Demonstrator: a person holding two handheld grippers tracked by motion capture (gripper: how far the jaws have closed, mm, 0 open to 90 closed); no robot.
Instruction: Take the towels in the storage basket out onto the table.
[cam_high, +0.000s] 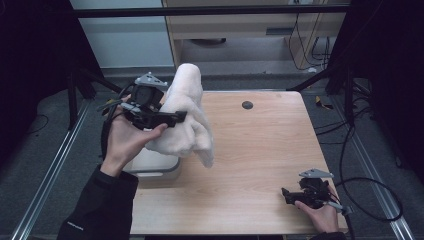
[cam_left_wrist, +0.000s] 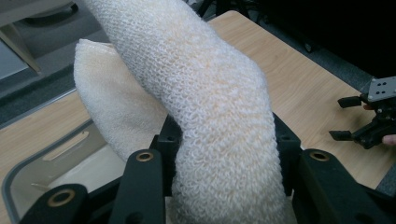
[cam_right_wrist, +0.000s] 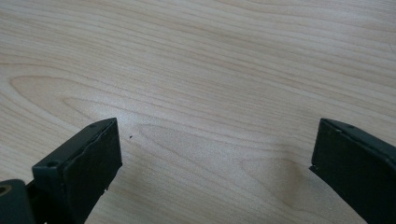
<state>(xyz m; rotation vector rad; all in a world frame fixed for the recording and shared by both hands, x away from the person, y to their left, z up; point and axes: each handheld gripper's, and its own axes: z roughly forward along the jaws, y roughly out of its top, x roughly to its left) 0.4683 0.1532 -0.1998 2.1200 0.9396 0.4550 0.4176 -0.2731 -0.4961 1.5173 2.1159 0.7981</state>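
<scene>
Towel (cam_high: 187, 112) up in the air on the high view, a cream terry towel bunched and pinched by the left gripper (cam_high: 170, 119) above the left part of the worktop (cam_high: 260, 165), its loose tail hanging just over the wood. Below it sits a pale bin (cam_high: 152, 167) at the worktop's left edge, likely where the cloth is coming from or going. The right gripper (cam_high: 290, 196) rests low near the front right corner, well apart from the action, leaving the broad middle free.

Left gripper view now: jaws clamped tight on a thick roll of the towel (cam_left_wrist: 205, 107), fabric bulging out above the grip, which looks firm enough to carry it. The bin's rim (cam_left_wrist: 28, 163) shows down at the left, and open wood runs off to the right toward the other gripper (cam_left_wrist: 369, 126).

Right gripper view: jaws spread wide, nothing between them, bare wood grain (cam_right_wrist: 210, 70) beneath. Room all round there.
</scene>
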